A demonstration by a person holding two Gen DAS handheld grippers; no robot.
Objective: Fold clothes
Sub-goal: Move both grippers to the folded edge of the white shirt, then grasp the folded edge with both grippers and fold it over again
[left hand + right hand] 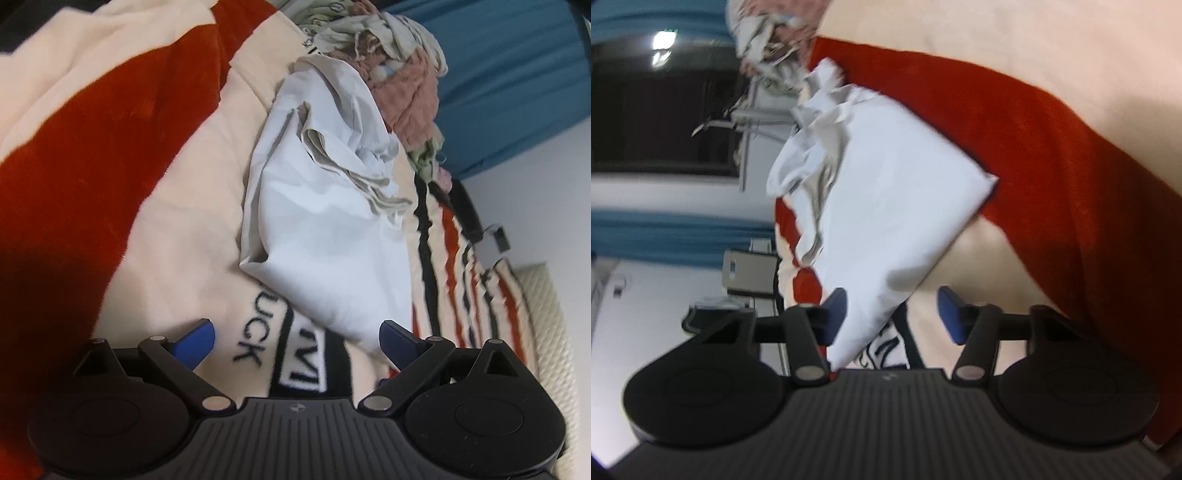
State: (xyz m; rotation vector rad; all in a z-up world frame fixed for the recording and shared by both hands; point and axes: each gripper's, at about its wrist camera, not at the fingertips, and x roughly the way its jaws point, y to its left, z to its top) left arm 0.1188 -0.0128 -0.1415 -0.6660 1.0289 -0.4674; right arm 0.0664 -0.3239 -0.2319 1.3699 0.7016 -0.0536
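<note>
Left wrist view: left gripper (297,338) fingers spread, empty, lower centre.
Right gripper (892,315): fingers spread around white garment (886,206) corner, not pinching.
Progress: garment partly folded; crumpled laundry pile (388,55), upper right, looks unfolded.

white garment (325,236): smooth thin cloth | blanket (177,221): fuzzy fleece | left claw (297,341): matt black plastic

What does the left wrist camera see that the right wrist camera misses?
Only the left wrist view shows the narrow black and red stripes at the blanket's edge, the fuzzy pink garment in the clothes pile, and the black "UCK" lettering.

Only the right wrist view shows a dark window with a lamp's reflection and a grey box-shaped device.

Both share the crumpled white cloth garment lying on the cream and red fleece blanket, and each shows its own gripper, left gripper and right gripper, jaws open.
</note>
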